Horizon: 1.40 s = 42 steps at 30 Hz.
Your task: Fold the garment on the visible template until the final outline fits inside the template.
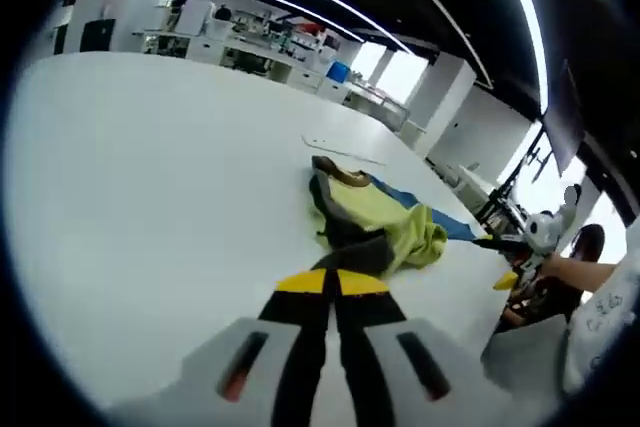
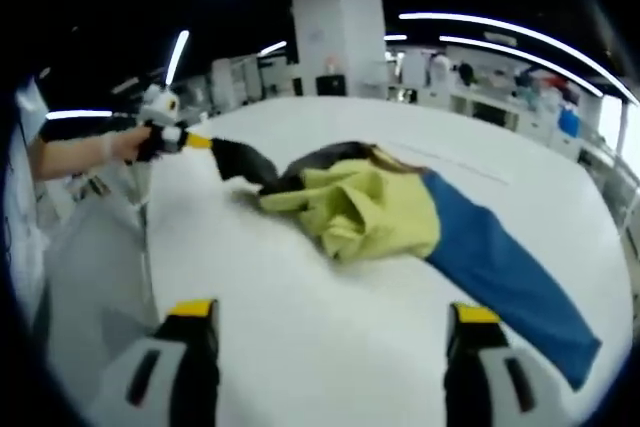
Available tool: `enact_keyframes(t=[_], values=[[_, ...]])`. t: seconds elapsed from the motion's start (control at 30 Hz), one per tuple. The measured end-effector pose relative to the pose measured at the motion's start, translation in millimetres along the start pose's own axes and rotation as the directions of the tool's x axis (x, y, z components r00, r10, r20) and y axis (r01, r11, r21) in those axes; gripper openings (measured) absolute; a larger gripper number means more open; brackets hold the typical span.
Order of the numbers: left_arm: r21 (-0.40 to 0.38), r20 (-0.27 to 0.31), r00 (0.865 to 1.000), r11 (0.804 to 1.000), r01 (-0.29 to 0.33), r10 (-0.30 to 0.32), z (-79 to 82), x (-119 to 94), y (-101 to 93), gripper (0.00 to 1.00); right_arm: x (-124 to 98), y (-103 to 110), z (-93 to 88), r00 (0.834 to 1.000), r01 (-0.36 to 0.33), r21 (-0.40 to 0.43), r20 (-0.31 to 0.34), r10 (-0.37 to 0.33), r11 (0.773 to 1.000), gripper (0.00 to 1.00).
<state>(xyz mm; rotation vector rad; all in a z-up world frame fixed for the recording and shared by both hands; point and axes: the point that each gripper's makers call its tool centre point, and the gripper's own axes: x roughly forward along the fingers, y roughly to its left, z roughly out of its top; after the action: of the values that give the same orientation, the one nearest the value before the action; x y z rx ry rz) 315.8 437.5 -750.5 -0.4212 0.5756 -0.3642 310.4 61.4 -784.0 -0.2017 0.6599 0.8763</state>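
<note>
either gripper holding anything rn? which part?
Left gripper is shut on the garment's dark end, seen in both views. Right gripper is open, holding nothing.

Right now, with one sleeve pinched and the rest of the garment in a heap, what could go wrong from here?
1. The left gripper pinches the dark sleeve close to the table edge; more pull could drag cloth over it.
2. The right gripper is open and apart from the garment, so nothing anchors the heap and it may slide whole.
3. The yellow part is bunched; folding now would likely trap wrinkles.
</note>
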Motion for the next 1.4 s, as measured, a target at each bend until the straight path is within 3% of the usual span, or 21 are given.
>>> enact_keyframes(t=[0.2, 0.3, 0.53, 0.77, 1.1, 1.4], values=[[-0.055, -0.015, 0.999, 0.997, -0.048, 0.047, 0.8, -10.1, 35.0, 0.0, 1.9, -2.8, -0.5, 1.0, 0.004, 0.006, -0.004, -0.004, 1.0, 0.95], [-0.056, -0.062, 0.994, 0.994, -0.094, 0.09, -1.8, -14.8, 57.6, 0.0, 1.0, -3.1, -0.7, 1.0, 0.007, 0.007, -0.004, -0.007, 1.0, 0.95], [-0.068, -0.109, 0.984, 0.986, -0.149, 0.141, -0.3, -23.5, 88.6, 0.0, 1.5, -4.6, -2.1, 1.0, 0.016, 0.016, -0.009, -0.016, 1.0, 0.94], [-0.061, -0.155, 0.971, 0.98, -0.191, 0.18, 3.1, -33.6, 107.5, 0.0, 4.7, -4.3, -3.3, 1.0, 0.018, 0.019, -0.015, -0.018, 1.0, 0.94], [-0.045, -0.249, 0.936, 0.963, -0.267, 0.248, -1.2, -51.6, 146.1, 0.0, 8.9, -7.8, -3.5, 1.0, 0.024, 0.029, -0.019, -0.024, 0.999, 0.94], [-0.05, -0.29, 0.904, 0.938, -0.342, 0.314, 10.6, -61.1, 196.0, 0.0, 15.1, -11.4, -4.4, 0.999, 0.03, 0.045, -0.028, -0.029, 0.999, 0.93]])
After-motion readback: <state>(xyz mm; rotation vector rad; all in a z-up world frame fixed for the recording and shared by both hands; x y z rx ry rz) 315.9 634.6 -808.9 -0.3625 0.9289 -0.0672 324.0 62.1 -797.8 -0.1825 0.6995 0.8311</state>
